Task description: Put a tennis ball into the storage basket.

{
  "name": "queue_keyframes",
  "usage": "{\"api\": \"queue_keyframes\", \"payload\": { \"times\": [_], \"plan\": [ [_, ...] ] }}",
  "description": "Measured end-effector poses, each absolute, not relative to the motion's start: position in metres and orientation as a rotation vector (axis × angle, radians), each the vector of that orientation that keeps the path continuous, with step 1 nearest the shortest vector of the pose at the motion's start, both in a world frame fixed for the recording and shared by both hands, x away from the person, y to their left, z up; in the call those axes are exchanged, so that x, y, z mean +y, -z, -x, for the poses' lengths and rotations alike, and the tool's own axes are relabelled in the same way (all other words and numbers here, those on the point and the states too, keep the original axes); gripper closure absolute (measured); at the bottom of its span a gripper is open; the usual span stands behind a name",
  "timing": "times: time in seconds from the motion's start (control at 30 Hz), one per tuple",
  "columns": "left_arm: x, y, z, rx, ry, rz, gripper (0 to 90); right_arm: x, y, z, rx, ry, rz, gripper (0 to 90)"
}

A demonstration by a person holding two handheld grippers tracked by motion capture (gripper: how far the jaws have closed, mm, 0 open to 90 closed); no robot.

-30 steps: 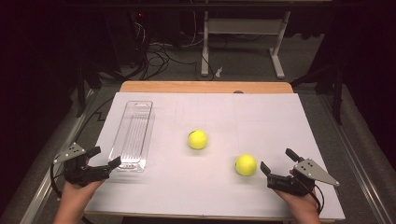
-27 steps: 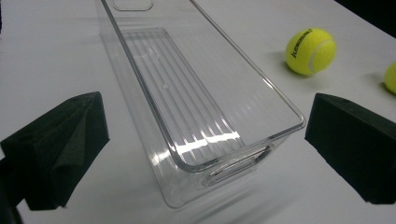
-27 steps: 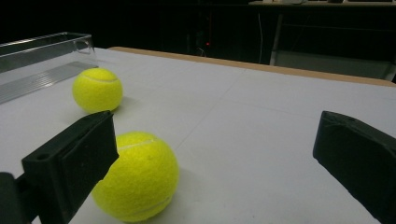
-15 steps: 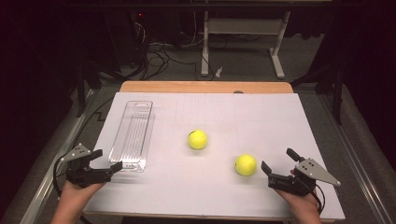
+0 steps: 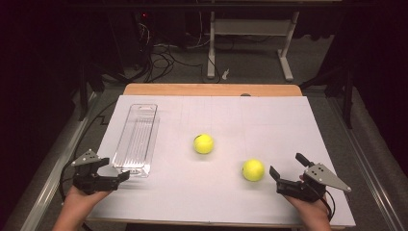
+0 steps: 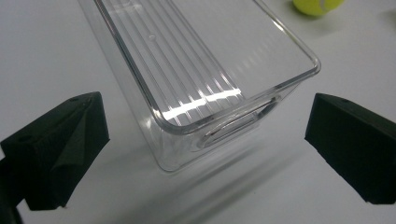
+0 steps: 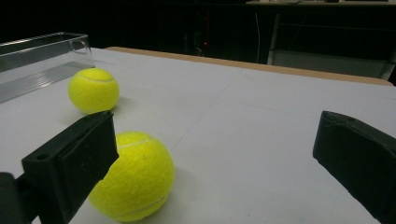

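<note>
The room behind was dark, with cables on the floor and a pale desk frame past the white table point(image 5: 269, 120), which you worked at from its near edge. Over the last second your left gripper point(image 5: 107, 179) slid down and outward, ending just short of the near end of the long clear plastic ribbed tray point(image 5: 137, 139); I judge that as lining up to steady or grasp that end. In the left gripper view its jaws stood spread wide, one on either side of the tray's rounded near wall point(image 6: 219, 135), touching nothing and holding nothing. Your right gripper point(image 5: 288, 179) barely shifted in that time and sat just right of the nearer fuzzy yellow tennis ball point(image 5: 253, 170). Its jaws were also wide apart and empty; the ball point(image 7: 133, 175) lay just beyond the left jaw, though I could not tell whether it touched. The second yellow tennis ball point(image 5: 203, 144) rested between the tray and the nearer ball, apart from both.
</note>
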State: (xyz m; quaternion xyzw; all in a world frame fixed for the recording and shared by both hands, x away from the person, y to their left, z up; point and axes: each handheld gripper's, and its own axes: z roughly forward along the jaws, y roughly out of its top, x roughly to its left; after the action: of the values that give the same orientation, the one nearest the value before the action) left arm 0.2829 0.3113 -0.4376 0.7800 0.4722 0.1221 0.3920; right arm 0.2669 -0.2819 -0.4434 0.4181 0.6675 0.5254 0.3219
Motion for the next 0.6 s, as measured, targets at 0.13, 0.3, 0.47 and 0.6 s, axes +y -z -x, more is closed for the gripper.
{"api": "queue_keyframes", "payload": {
  "times": [0.13,0.3,0.47,0.6],
  "plan": [
    [0.309,0.441,-0.285,1.212,-0.278,-2.015,0.6,-0.281,0.444,-0.267,1.755,-1.379,-1.098,0.5],
    [0.308,0.445,-0.287,1.226,-0.237,-2.051,0.7,-0.281,0.444,-0.267,1.757,-1.377,-1.097,0.5],
    [0.306,0.449,-0.289,1.258,-0.209,-2.083,0.6,-0.281,0.444,-0.267,1.762,-1.373,-1.099,0.5],
    [0.305,0.450,-0.290,1.288,-0.208,-2.103,0.7,-0.281,0.445,-0.267,1.763,-1.372,-1.100,0.5]
  ]
}}
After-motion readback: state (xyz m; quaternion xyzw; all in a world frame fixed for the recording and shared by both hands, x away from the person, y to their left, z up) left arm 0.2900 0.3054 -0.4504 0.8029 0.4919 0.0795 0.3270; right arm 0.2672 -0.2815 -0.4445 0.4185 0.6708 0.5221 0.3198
